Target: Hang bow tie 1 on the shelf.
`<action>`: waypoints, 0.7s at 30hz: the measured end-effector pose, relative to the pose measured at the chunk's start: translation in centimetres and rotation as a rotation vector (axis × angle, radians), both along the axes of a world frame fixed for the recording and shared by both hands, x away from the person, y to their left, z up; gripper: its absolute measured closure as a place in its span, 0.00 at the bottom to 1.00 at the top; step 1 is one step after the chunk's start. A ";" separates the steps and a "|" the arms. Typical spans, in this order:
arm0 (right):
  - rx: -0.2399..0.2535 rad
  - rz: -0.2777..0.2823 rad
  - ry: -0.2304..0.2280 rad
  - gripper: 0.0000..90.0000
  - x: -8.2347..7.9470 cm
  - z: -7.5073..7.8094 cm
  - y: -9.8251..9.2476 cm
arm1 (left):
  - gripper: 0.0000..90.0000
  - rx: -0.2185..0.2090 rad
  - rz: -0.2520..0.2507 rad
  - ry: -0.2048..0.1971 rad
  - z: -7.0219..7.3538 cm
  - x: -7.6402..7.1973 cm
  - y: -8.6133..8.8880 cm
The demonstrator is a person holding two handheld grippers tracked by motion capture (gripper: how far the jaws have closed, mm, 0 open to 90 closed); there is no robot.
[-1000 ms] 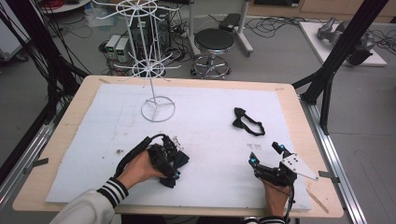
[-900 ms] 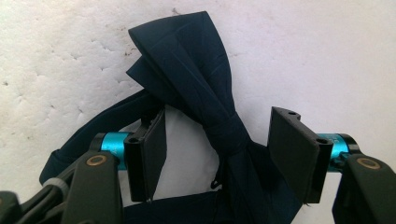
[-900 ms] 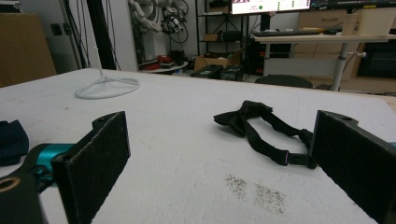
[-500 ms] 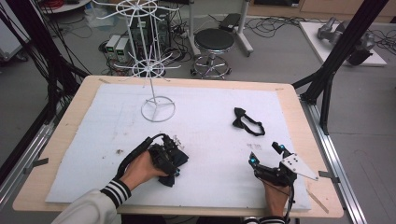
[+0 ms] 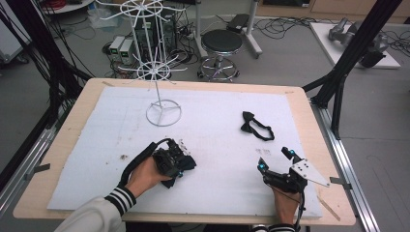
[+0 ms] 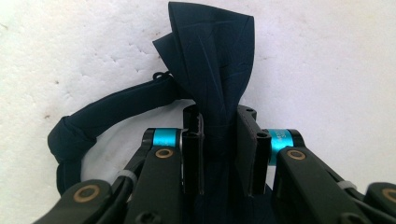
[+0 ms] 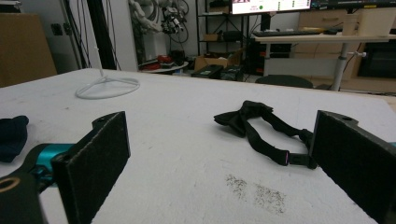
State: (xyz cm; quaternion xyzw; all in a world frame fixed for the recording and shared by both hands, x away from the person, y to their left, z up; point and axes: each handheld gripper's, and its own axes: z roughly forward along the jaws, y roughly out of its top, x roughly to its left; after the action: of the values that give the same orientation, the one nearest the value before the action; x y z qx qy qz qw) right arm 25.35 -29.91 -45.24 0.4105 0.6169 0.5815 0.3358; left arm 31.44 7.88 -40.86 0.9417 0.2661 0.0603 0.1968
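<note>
The left gripper [image 6: 219,154] has just been closing, and its 2 black jaws now pinch the knot of a dark navy bow tie [image 6: 212,60] between the pads. In the left gripper view one fan of the tie rises toward 12 o'clock above the jaws, while its strap [image 6: 93,121] loops out toward 9 o'clock and curls back down on the white foam sheet [image 6: 327,56].

In the high view the left gripper [image 5: 175,162] lies low on the sheet at about 7 o'clock from the table's middle, with the navy tie [image 5: 186,164] bunched under and around it and the person's left hand [image 5: 145,174] behind it, a striped cuff [image 5: 118,199] at the wrist.

The right gripper [image 5: 275,162] sits at about 5 o'clock on the table, jaws spread wide with nothing between them. A second, black bow tie [image 5: 249,122] with its strap lies flat on the sheet just beyond it, toward 12 o'clock of that gripper; the right gripper view shows this black tie [image 7: 243,116] between the 2 open pads but farther off, apart from both.

A white wire stand [image 5: 163,113] rises at about 11 o'clock on the sheet
</note>
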 end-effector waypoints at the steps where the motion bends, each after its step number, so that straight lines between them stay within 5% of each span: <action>1: -0.002 -0.001 -0.001 0.05 0.0 0.0 0.0 | 0.82 0.002 -0.006 -0.006 0.0 0.0 0.0; 8: -0.006 0.001 -0.005 0.05 0.0 0.0 0.0 | 0.82 -0.040 -0.009 -0.036 0.7 -0.1 0.5; 14: -0.001 0.000 0.000 0.05 0.0 0.0 0.0 | 0.82 -0.116 -0.002 -0.075 1.4 -0.1 1.2; 21: -0.007 0.001 -0.003 0.05 0.0 0.0 0.0 | 0.82 -0.146 0.006 -0.126 2.2 -0.2 2.2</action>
State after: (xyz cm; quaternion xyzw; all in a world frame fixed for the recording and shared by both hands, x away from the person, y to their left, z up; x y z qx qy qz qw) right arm 25.36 -29.89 -45.23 0.4084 0.6185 0.5801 0.3378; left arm 31.24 10.13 -38.67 0.9185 0.2595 0.1002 0.2811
